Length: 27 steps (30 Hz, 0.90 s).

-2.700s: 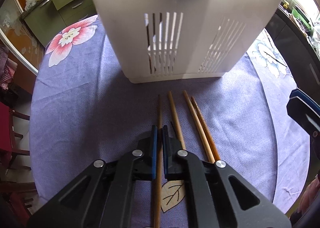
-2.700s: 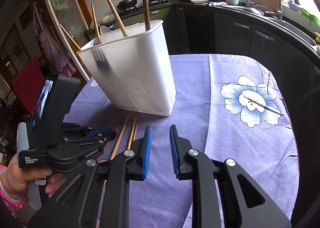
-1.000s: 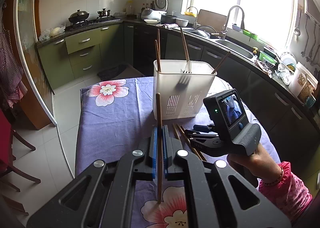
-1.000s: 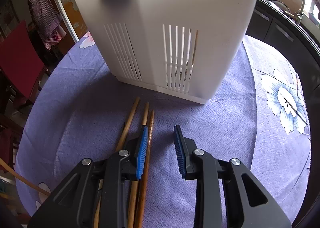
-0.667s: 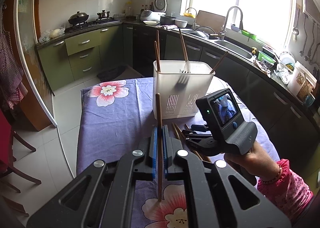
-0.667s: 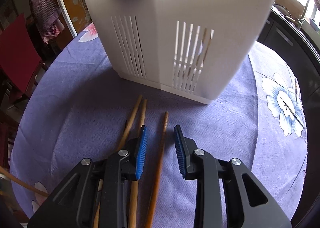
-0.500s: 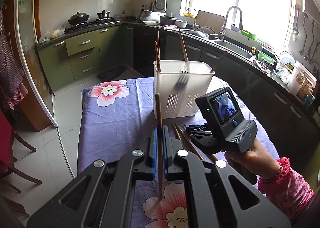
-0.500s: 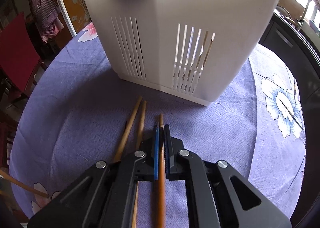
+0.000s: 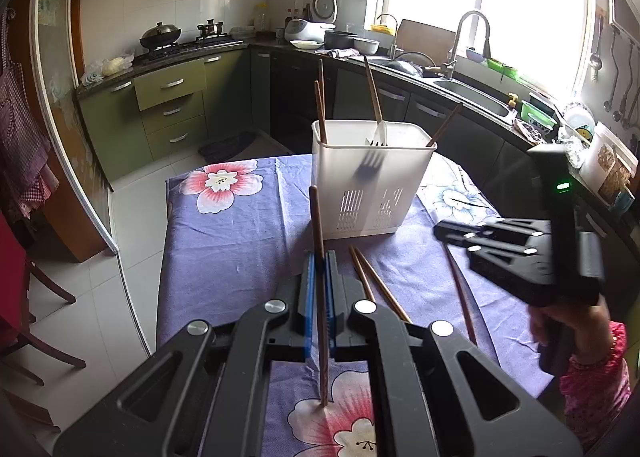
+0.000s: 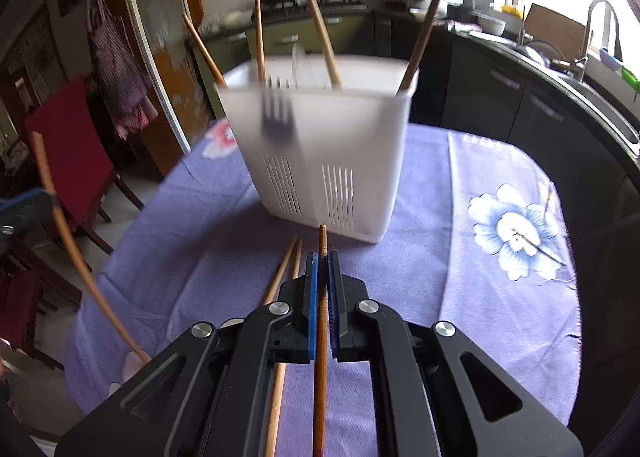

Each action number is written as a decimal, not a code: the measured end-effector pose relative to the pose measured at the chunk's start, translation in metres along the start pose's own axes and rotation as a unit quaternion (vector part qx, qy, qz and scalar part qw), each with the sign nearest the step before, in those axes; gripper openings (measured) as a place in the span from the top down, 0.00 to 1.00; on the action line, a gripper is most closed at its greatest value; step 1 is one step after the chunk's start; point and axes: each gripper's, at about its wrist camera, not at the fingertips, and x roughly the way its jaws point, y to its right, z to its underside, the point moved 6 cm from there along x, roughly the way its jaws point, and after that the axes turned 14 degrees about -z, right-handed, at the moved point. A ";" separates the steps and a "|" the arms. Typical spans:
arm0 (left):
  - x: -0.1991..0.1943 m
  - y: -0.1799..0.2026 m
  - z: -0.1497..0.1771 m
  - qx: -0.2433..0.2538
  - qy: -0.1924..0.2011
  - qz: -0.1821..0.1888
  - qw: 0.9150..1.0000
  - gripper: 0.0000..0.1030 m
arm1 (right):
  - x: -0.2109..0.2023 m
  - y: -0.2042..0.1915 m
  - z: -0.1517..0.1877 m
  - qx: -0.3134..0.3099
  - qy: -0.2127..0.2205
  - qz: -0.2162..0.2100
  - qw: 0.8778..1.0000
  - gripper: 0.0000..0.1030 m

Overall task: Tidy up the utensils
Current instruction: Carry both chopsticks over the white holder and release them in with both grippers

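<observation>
The left gripper (image 9: 319, 257) is clamped on a chopstick (image 9: 319, 265) that stands upright between its blue pads (image 9: 309, 289). Ahead of the fingertips sits a white basket (image 9: 370, 193) holding more sticks; just right of them two chopsticks (image 9: 376, 283) lie on the purple cloth (image 9: 232, 241) — further right, the right gripper (image 9: 440, 232), blurred.

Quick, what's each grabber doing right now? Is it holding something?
Left gripper: closed on a chopstick.
Right gripper: closed on another chopstick.
</observation>
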 end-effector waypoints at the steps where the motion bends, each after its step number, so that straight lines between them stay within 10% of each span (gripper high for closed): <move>1: 0.000 0.001 0.000 0.001 0.000 0.000 1.000 0.95 | -0.012 -0.001 -0.002 -0.001 0.011 -0.002 1.000 0.95; 10: 0.000 0.009 -0.001 0.009 -0.001 0.001 1.000 0.95 | -0.106 -0.008 -0.006 -0.014 0.077 -0.007 0.997 0.95; 27: 0.003 0.018 -0.045 0.008 0.008 0.009 1.000 0.95 | -0.098 -0.004 -0.040 -0.006 0.082 -0.011 0.997 0.95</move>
